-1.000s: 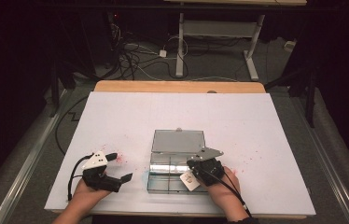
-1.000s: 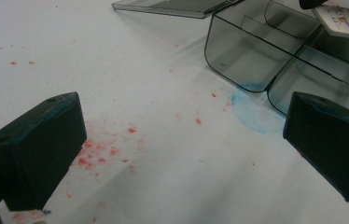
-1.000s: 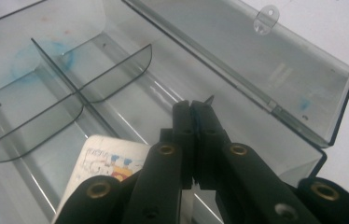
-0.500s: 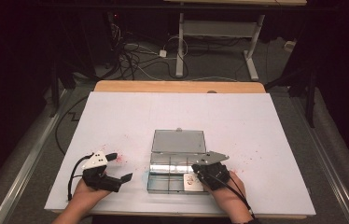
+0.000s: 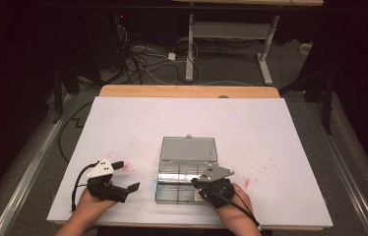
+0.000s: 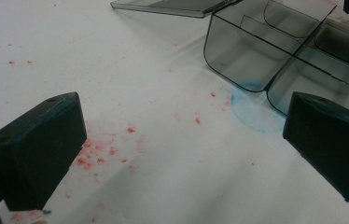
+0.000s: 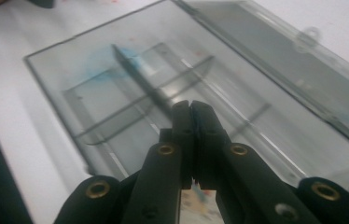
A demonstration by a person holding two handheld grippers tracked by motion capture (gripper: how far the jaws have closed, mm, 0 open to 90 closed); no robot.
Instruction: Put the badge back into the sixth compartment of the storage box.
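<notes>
Red specks [image 6: 99, 156] and a blue smudge [image 6: 253, 113] stain the white table [image 5: 280, 128].

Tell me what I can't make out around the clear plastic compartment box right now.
- Clear plastic compartment box: near right corner hidden in the high view by the right gripper.
- Box dividers: motion-blurred in the right gripper view.
- Box far compartments: cut off by the top and right edges in the left gripper view.

No text, label, brand, number or sign can be read anywhere here: the clear compartment box [image 5: 184, 172] is unmarked, and the white table [image 5: 270, 132] around it carries only red and blue smudges, no writing.
</notes>
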